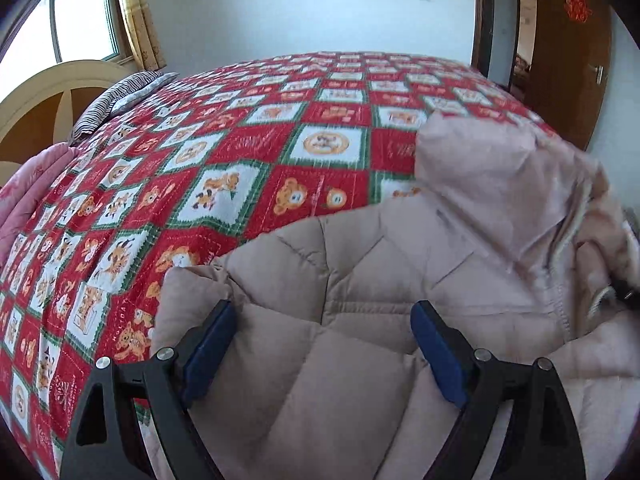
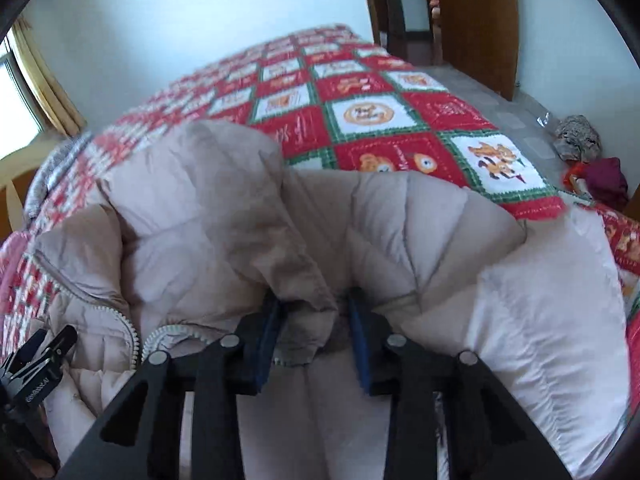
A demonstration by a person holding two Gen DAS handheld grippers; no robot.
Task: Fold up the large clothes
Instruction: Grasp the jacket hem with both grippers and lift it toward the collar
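Observation:
A beige quilted hooded jacket [image 1: 360, 280] lies on a bed with a red, white and green patchwork cover [image 1: 240, 152]. Its hood [image 1: 480, 172] is raised at the right. My left gripper [image 1: 324, 306] hovers over the jacket's padded body with its blue pads far apart and nothing pinched. In the right wrist view the jacket [image 2: 200, 200] fills the foreground, with its zipper [image 2: 132, 332] at the left and white lining [image 2: 540, 320] at the right. My right gripper [image 2: 314, 300] has its pads close together on a fold of the jacket's edge.
A striped pillow [image 1: 120, 96], a pink blanket [image 1: 24, 200] and a cream headboard [image 1: 40, 100] sit at the bed's left end. A brown door [image 1: 568, 60] stands beyond the bed. A pile of clothes [image 2: 592, 160] lies on the floor at the right.

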